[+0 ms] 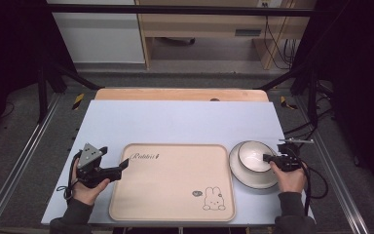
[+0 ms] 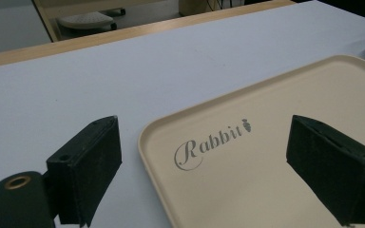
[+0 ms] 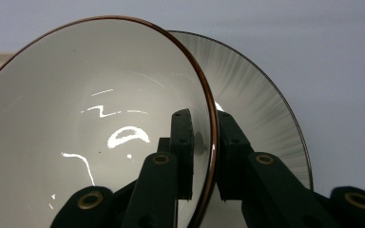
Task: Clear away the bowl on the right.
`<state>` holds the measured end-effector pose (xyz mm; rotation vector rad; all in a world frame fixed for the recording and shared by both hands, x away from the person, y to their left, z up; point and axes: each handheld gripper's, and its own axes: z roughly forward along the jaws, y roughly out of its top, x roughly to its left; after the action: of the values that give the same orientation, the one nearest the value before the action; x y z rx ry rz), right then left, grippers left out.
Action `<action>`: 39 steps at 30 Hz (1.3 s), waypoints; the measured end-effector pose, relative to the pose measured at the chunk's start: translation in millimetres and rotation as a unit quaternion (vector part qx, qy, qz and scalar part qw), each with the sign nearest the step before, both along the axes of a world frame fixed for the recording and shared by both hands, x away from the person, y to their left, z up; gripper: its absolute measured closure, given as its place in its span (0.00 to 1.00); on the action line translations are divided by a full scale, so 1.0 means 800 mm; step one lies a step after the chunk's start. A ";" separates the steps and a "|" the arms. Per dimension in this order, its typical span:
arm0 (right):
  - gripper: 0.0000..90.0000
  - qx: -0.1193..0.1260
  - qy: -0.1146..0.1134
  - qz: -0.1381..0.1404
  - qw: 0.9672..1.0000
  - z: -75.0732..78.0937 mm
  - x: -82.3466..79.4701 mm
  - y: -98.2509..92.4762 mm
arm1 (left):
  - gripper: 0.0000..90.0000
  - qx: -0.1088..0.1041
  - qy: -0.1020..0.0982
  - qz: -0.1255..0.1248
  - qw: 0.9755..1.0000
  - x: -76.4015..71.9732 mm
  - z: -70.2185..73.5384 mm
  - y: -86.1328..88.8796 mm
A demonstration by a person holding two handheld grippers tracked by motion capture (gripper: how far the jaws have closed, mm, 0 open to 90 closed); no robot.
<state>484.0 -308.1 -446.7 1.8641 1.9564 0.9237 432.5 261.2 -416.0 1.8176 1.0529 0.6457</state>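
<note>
A white bowl (image 1: 251, 155) with a brown rim (image 3: 123, 118) rests on a white plate (image 1: 238, 173) (image 3: 261, 99) at the table's right. My right gripper (image 1: 268, 158) (image 3: 208, 142) is shut on the bowl's right rim, one jaw inside the bowl and one outside. A beige tray (image 1: 175, 183) (image 2: 266, 142) printed with "Rabbit" and a rabbit drawing lies in the middle. My left gripper (image 1: 122, 166) (image 2: 204, 156) is open at the tray's near left corner, with nothing pressed between its jaws.
A pale blue mat (image 1: 175, 122) covers the wooden table (image 1: 180, 93). Metal rails run along both sides of the table, and cables (image 1: 316, 183) trail at the right. Beyond the table stands wooden furniture (image 1: 199, 24).
</note>
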 end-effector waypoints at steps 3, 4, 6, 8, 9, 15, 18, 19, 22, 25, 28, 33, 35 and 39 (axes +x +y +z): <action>0.89 0.006 0.002 -0.005 1.000 0.001 0.000 0.001 | 0.12 -0.001 0.000 0.001 1.000 0.000 0.000 0.000; 0.89 0.008 0.001 -0.006 1.000 0.001 0.000 0.001 | 0.12 -0.001 0.000 0.001 1.000 0.000 0.000 0.000; 0.90 0.008 -0.002 -0.007 1.000 0.001 0.000 0.001 | 0.12 -0.001 0.000 0.001 1.000 0.000 0.000 0.001; 0.90 0.009 -0.002 -0.006 1.000 0.002 0.000 0.001 | 0.12 -0.001 -0.001 0.001 1.000 0.000 0.000 0.001; 0.90 0.006 -0.006 -0.006 1.000 0.002 -0.001 0.001 | 0.12 -0.001 -0.001 0.001 1.000 0.000 0.000 0.001; 0.91 0.007 -0.009 -0.009 1.000 0.004 -0.001 0.003 | 0.12 -0.001 -0.001 0.002 1.000 0.000 0.000 0.001; 0.91 0.005 -0.008 -0.009 1.000 0.004 -0.002 0.003 | 0.12 -0.002 -0.001 0.002 1.000 0.000 0.001 0.001; 0.91 0.006 -0.010 -0.007 1.000 0.005 -0.002 0.003 | 0.12 -0.002 -0.001 0.002 1.000 0.000 0.001 0.001; 0.91 0.006 -0.011 -0.008 1.000 0.006 -0.003 0.004 | 0.12 -0.003 -0.001 0.003 1.000 0.000 0.001 0.001; 0.91 0.006 -0.014 -0.007 1.000 0.009 -0.004 0.005 | 0.12 -0.003 -0.001 0.003 1.000 0.000 0.001 0.001; 0.91 0.003 -0.016 -0.006 1.000 0.012 -0.005 0.008 | 0.13 -0.002 -0.001 0.002 1.000 0.000 0.001 0.001; 0.91 -0.007 -0.022 -0.001 1.000 0.014 -0.005 0.012 | 0.13 -0.002 -0.001 0.003 1.000 0.000 0.001 0.000; 0.91 -0.010 -0.024 0.002 1.000 0.014 -0.005 0.012 | 0.13 -0.002 -0.001 0.002 1.000 0.000 0.001 0.000; 0.91 -0.007 -0.022 -0.001 1.000 0.015 -0.006 0.012 | 0.13 0.000 0.000 0.002 1.000 0.000 0.001 0.000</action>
<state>479.4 -298.2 -435.1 1.8232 1.9302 0.9391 432.3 261.2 -415.4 1.8150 1.0556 0.6479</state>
